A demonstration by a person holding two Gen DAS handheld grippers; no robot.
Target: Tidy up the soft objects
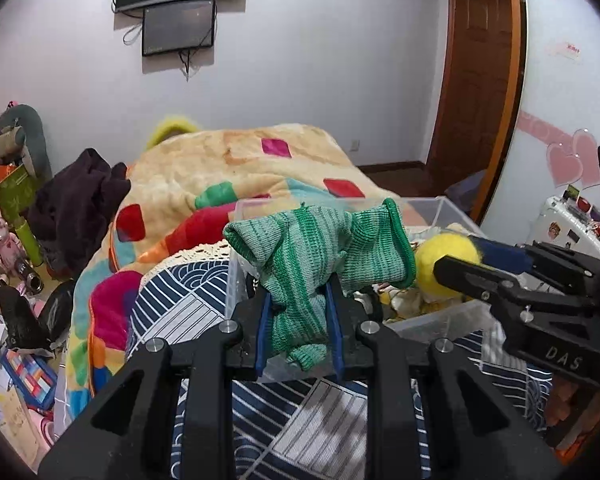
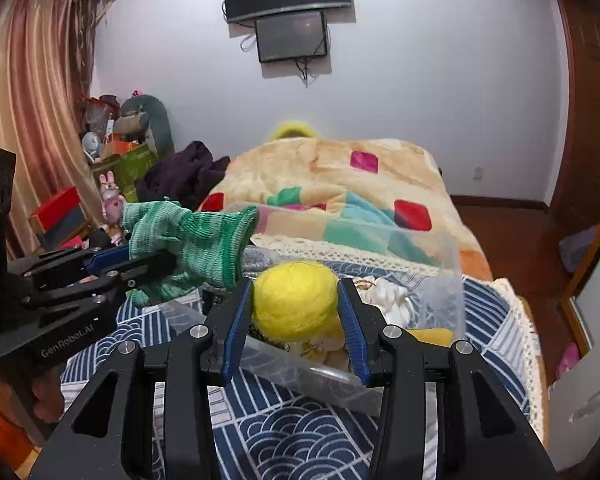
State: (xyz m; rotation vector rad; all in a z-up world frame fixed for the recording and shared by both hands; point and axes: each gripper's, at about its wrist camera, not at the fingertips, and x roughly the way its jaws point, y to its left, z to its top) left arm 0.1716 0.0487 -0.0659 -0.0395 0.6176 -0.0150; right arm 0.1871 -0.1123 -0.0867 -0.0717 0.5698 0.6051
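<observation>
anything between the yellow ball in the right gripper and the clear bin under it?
Nothing solid. In the right wrist view the yellow felt ball, clamped in the right gripper, hangs over the clear plastic bin; below it lie only the bin's contents, white and yellow soft items.

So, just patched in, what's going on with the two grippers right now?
A person is sorting soft items into a clear plastic bin on the bed. The left gripper is shut on a green knit sock, held up over the bin's near left corner. The right gripper is shut on a yellow fuzzy ball, held above the bin's near wall. The bin already holds some white and yellow soft things. Neither item has been released.
</observation>
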